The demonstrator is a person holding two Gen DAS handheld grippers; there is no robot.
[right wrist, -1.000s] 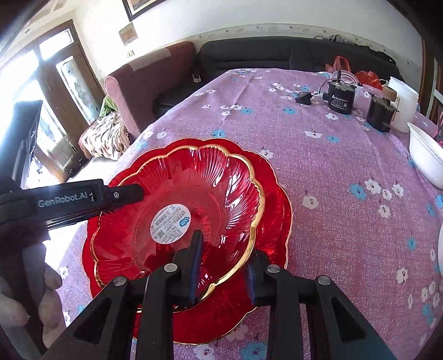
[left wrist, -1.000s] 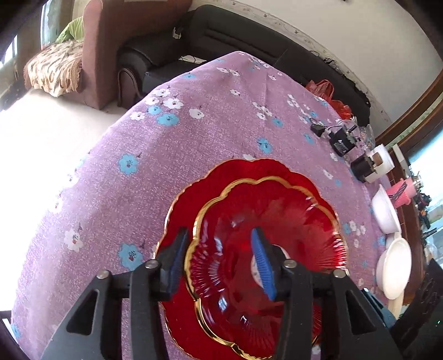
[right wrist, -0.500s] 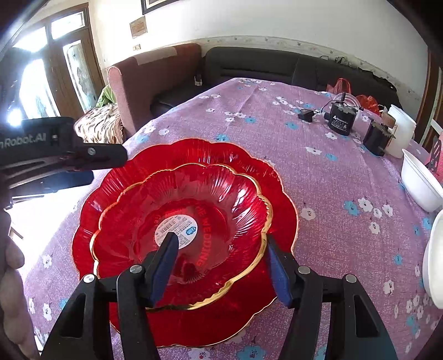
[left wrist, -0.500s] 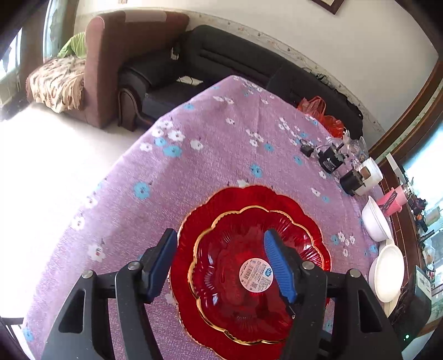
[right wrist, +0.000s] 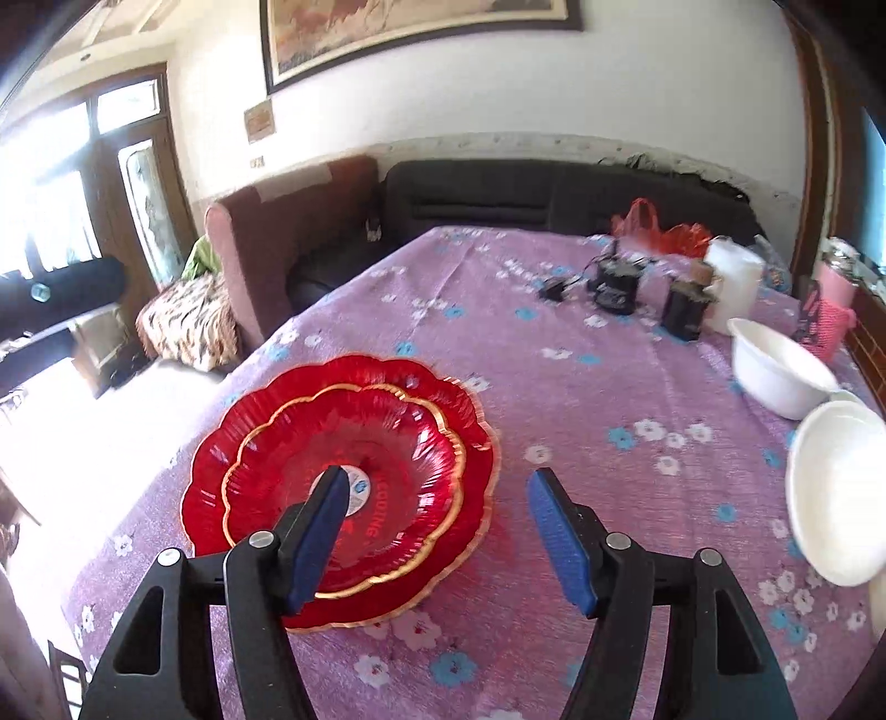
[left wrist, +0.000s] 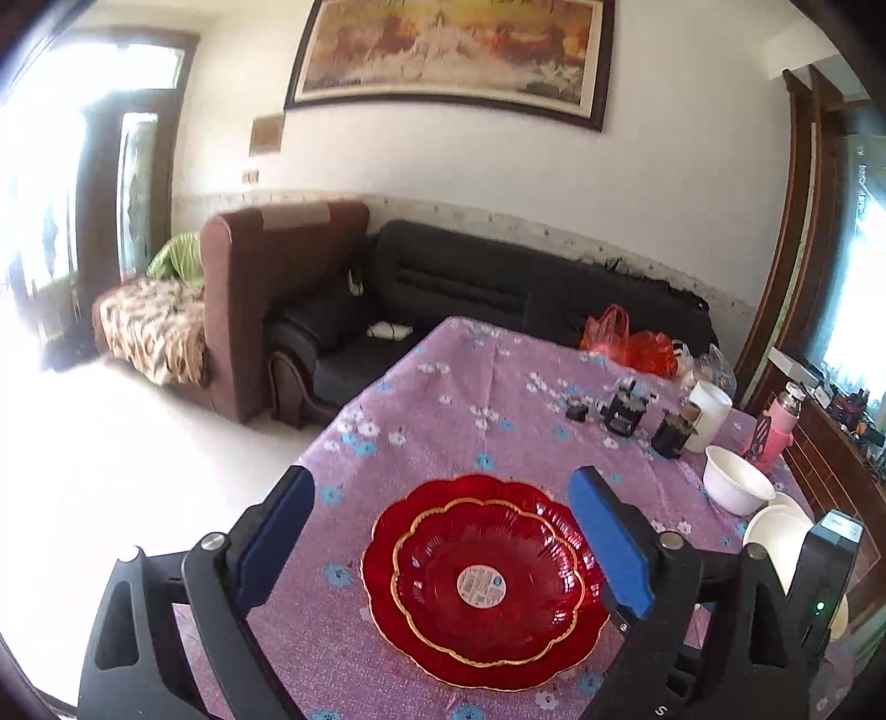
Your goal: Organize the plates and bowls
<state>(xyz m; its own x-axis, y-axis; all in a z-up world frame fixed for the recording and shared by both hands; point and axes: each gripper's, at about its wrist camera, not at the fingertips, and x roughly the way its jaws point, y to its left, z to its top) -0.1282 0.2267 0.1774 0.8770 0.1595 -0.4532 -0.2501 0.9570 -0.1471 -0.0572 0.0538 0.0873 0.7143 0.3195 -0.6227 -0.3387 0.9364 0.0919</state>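
We hold both grippers above a table draped in a purple flowered cloth [left wrist: 443, 399], each with blue-padded fingers spread and nothing between them; the jaws of both have just been opening. The left gripper [left wrist: 443, 540] frames the red ware from above, while the right gripper [right wrist: 437, 534] hangs off its right side, its left finger [right wrist: 321, 531] crossing in front of the bowl.

Near the table's front-left corner a scalloped red glass bowl with a gold rim [left wrist: 487, 576] [right wrist: 354, 476] sits nested inside a larger scalloped red glass plate [left wrist: 387, 559] [right wrist: 476, 421], a round white sticker [left wrist: 480, 585] at the bowl's centre. The left view shows that sticker whole; in the right view it is half hidden by the finger, though red lettering inside the bowl appears there only.

Along the table's right edge stand a white bowl [left wrist: 736, 487] [right wrist: 781, 376] and, nearer us, a white plate [left wrist: 775, 531] [right wrist: 836, 493], which the right view shows more fully. Farther along sit two small black devices [left wrist: 623, 412] [right wrist: 614, 285] and a white cup [left wrist: 709, 412] [right wrist: 733, 277]. At the far edge lies a red plastic bag [left wrist: 631, 338] [right wrist: 664, 230].

Beyond the table stand a black sofa [left wrist: 498, 282] and a brown armchair [left wrist: 266, 277]. Only the left view takes in the whole framed painting [left wrist: 448, 50].
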